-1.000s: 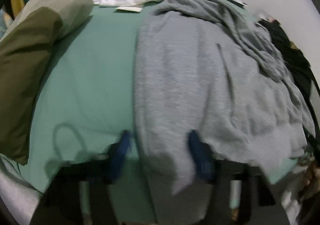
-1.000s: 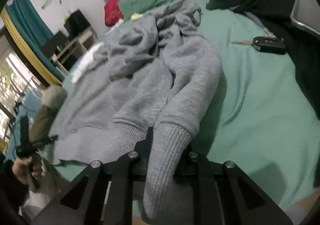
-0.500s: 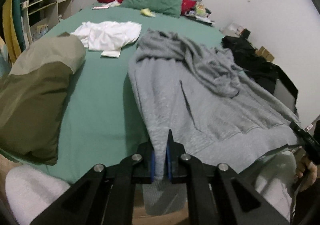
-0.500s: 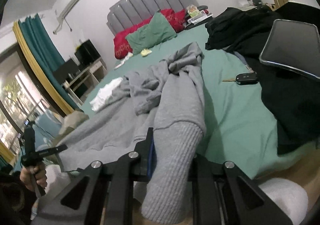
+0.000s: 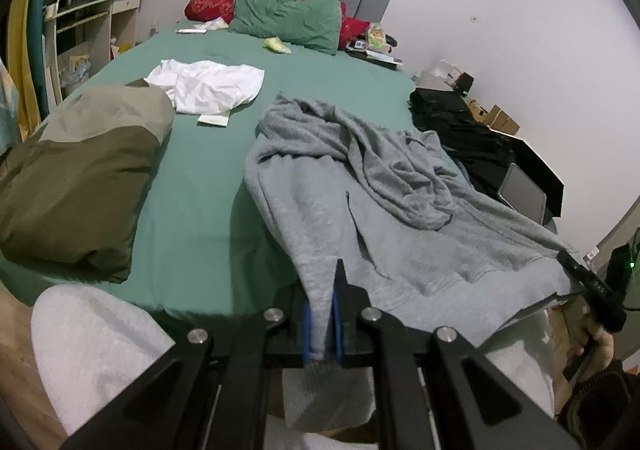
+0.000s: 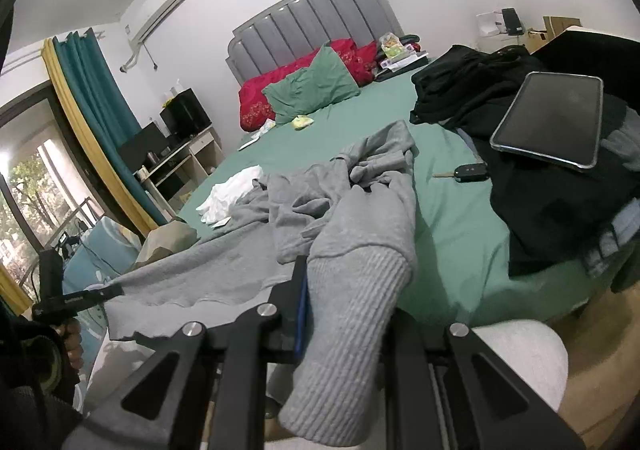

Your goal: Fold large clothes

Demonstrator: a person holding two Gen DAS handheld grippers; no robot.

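Note:
A large grey hoodie (image 5: pixel 360 189) lies rumpled on the green bed (image 5: pixel 200 177), its hem pulled over the near edge. My left gripper (image 5: pixel 320 314) is shut on the hoodie's left hem corner. My right gripper (image 6: pixel 344 314) is shut on the ribbed hem at the other corner; the cloth (image 6: pixel 352 290) hides its right finger. The hem hangs stretched between the two grippers. The right gripper also shows in the left wrist view (image 5: pixel 580 278), and the left gripper in the right wrist view (image 6: pixel 80 296).
An olive pillow (image 5: pixel 80 177) lies at the bed's left. A white garment (image 5: pixel 208 83) lies beyond. Black clothes (image 6: pixel 540 189), a tablet (image 6: pixel 552 121) and a car key (image 6: pixel 468 172) lie on the right side. Pillows (image 5: pixel 288 17) sit at the headboard.
Both grippers have pulled back and up from the bed, drawing the hoodie's hem toward the near edge. The left gripper closed on the hem corner about a second ago.

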